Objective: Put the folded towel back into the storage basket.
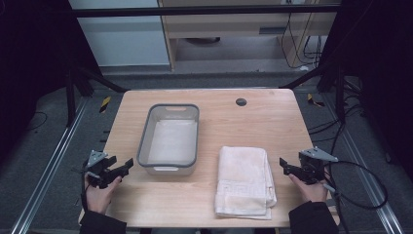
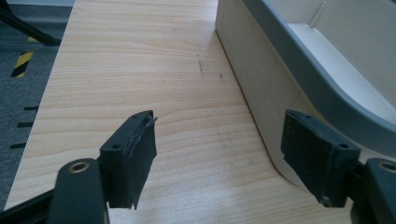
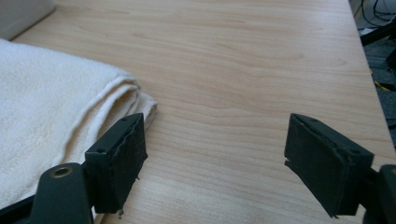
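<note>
While both hands rest at the near edge of the pale wooden table (image 1: 272, 112), nothing has yet been picked up, so the work looks to be at its very start. Nearest the person, the right gripper (image 1: 287, 167) sits just beside the right edge of the folded cream terry towel (image 1: 245, 181), jaws spread wide and empty; in the right gripper view its left jaw hangs close to the towel's rounded fold (image 3: 60, 116) without touching it. On the other side, the left gripper (image 1: 125, 167) is likewise spread open with nothing between its jaws, pointing at the near left corner of the grey-rimmed white plastic tub (image 1: 144, 141), which the left gripper view shows close by, its wall (image 2: 261, 88) rising just beside the right jaw. Farther back, the tub stands empty, well apart from the towel lying flat to its right. Judging from this, grasping the towel and moving it, probably into the tub, is all still to come.
</note>
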{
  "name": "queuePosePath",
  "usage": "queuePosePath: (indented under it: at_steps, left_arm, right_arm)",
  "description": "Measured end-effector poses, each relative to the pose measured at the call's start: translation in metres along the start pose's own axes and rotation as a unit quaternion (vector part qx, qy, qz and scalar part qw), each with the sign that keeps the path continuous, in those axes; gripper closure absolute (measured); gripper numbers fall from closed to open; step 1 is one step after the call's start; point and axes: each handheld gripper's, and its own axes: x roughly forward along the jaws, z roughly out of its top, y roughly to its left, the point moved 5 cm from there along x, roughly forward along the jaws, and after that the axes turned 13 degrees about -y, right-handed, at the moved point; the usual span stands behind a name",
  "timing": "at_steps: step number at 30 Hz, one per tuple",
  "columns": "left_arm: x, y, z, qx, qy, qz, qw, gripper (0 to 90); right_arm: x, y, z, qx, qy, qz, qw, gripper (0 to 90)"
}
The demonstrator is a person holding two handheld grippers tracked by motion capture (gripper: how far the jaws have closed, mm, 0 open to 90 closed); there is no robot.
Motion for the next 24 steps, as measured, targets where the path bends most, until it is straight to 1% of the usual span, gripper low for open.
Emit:
queuePosePath:
  at_steps: [1,3,4,7,8,10,11,14,15,17,19,24]
  left_arm:
    - [-0.002,-0.002,0.001,-0.001,-0.001,-0.003,1.0000,27.5]
    - [-0.003,-0.003,0.002,0.000,-0.002,-0.003,1.0000,28.5]
    - [-0.004,-0.004,0.003,0.002,-0.003,-0.005,1.0000,29.5]
    - [-0.007,-0.007,0.006,0.000,-0.010,-0.006,0.9999,32.6]
    - [-0.009,-0.008,0.008,-0.001,-0.014,-0.007,0.9999,32.6]
    - [-0.011,-0.010,0.010,-0.001,-0.020,-0.007,0.9998,33.8]
    - [-0.013,-0.011,0.012,-0.005,-0.024,-0.010,0.9997,35.3]
    - [-0.016,-0.015,0.014,-0.005,-0.027,-0.014,0.9995,36.6]
    - [-0.016,-0.016,0.015,-0.005,-0.029,-0.015,0.9995,37.3]
    - [-0.018,-0.020,0.017,-0.004,-0.032,-0.020,0.9993,38.4]
    - [-0.019,-0.021,0.017,-0.002,-0.033,-0.021,0.9992,39.3]
    - [-0.022,-0.026,0.021,-0.001,-0.040,-0.025,0.9989,40.7]
  right_arm:
    - [-0.002,0.000,0.002,-0.001,-0.006,-0.002,1.0000,22.1]
    - [-0.003,0.001,0.003,0.000,-0.005,-0.001,1.0000,22.4]
    - [-0.003,0.001,0.003,-0.004,-0.005,-0.002,1.0000,23.0]
    - [-0.005,0.003,0.005,-0.002,-0.006,0.001,1.0000,23.7]
    - [-0.005,0.003,0.006,-0.007,-0.008,0.000,0.9999,24.2]
    - [-0.006,0.004,0.008,-0.007,-0.013,0.001,0.9999,25.1]
    - [-0.008,0.004,0.010,-0.003,-0.017,0.003,0.9998,26.1]
    - [-0.010,0.004,0.012,-0.001,-0.020,0.002,0.9998,27.2]
    - [-0.012,0.004,0.014,0.003,-0.024,0.005,0.9997,28.0]
    - [-0.013,0.005,0.017,0.004,-0.029,0.010,0.9995,28.7]
    - [-0.015,0.007,0.020,0.003,-0.033,0.012,0.9994,29.4]
    - [-0.017,0.011,0.024,0.002,-0.037,0.019,0.9991,29.6]
